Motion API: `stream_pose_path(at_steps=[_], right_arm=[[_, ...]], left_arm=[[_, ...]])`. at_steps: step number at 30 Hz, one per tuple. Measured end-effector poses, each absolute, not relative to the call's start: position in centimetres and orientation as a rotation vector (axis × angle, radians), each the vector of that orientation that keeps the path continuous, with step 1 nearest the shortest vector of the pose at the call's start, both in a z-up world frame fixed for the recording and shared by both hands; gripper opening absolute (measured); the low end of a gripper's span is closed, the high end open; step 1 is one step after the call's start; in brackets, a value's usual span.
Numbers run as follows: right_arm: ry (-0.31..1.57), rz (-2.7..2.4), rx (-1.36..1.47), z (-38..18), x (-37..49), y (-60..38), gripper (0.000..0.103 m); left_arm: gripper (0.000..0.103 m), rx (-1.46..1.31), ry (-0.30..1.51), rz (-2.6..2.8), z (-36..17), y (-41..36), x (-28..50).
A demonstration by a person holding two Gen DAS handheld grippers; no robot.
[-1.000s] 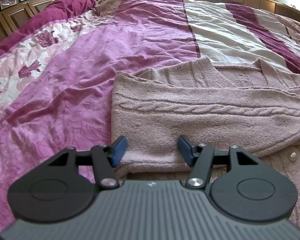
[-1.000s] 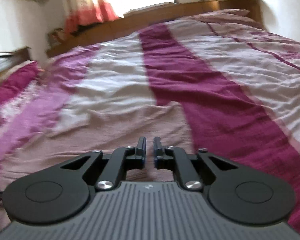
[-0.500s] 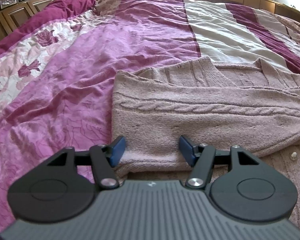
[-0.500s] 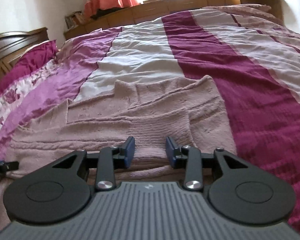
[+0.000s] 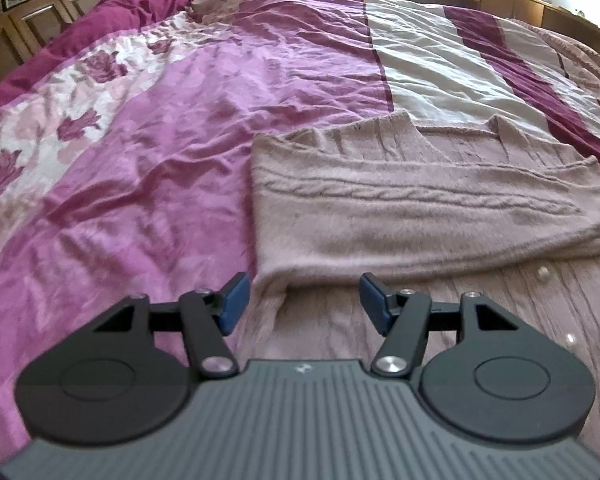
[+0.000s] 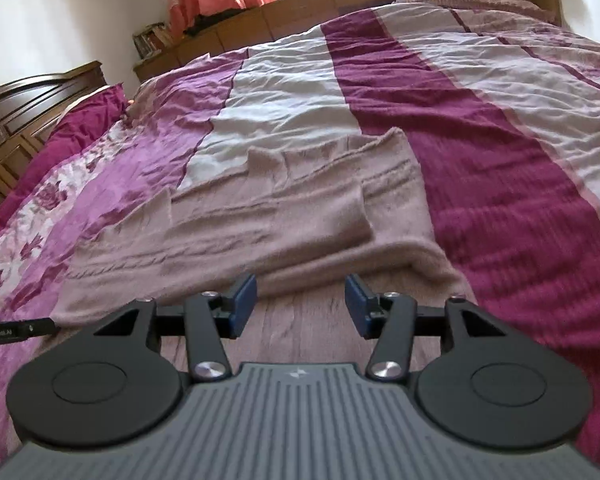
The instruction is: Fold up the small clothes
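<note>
Both claws stand with their jaws apart and hold nothing. The right claw (image 6: 301, 305) was almost together one second ago; its jaws have just been opening, and now only bare knit shows between them, no cloth pinched. The left claw (image 5: 303, 302) was already apart and is nearly the same width, but it now sits back from the folded edge, which before lay right at its fingertips. I judge from this that one fold is just finished and released, and the next fold is not yet begun.

The cardigan (image 5: 420, 216) is a dusty pink cable knit and lies on the bed (image 5: 180, 140), on the near right part of the purple cover. One layer is laid across the body from side to side, with a soft rounded fold line on the near side. Small pearl buttons (image 5: 544, 273) show on the part not covered. The far edge is uneven, with points of the neck standing up.
</note>
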State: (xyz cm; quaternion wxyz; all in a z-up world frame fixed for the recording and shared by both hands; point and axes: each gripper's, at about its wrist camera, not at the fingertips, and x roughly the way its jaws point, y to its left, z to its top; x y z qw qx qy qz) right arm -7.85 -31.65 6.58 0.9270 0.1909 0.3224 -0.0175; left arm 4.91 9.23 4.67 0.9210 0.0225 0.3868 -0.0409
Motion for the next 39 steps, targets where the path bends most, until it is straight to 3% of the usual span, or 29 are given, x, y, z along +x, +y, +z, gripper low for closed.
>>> stream_pose_path(at_steps=[2,5,23,39], right_arm=[[0.671,-0.030,0.384,7.0,-8.9,-31.7,0.060],[0.694,-0.030,0.381,7.3,-10.8,-32.0,0.071],[0.891,-0.179,0.345,6.4,-18.4,-35.1,0.072],[0.975,-0.063,0.408,5.2,-19.2,-34.0,0.072]], left_arm=[[0.062,0.041,0.805,-0.086,5.0,10.0,3.7],[0.062,0.045,0.827,-0.084,5.3,11.0,2.2],[0.064,-0.020,1.057,-0.185,2.7,13.7,-2.9],[0.063,-0.029,1.111,-0.317,2.3,13.3,-5.2]])
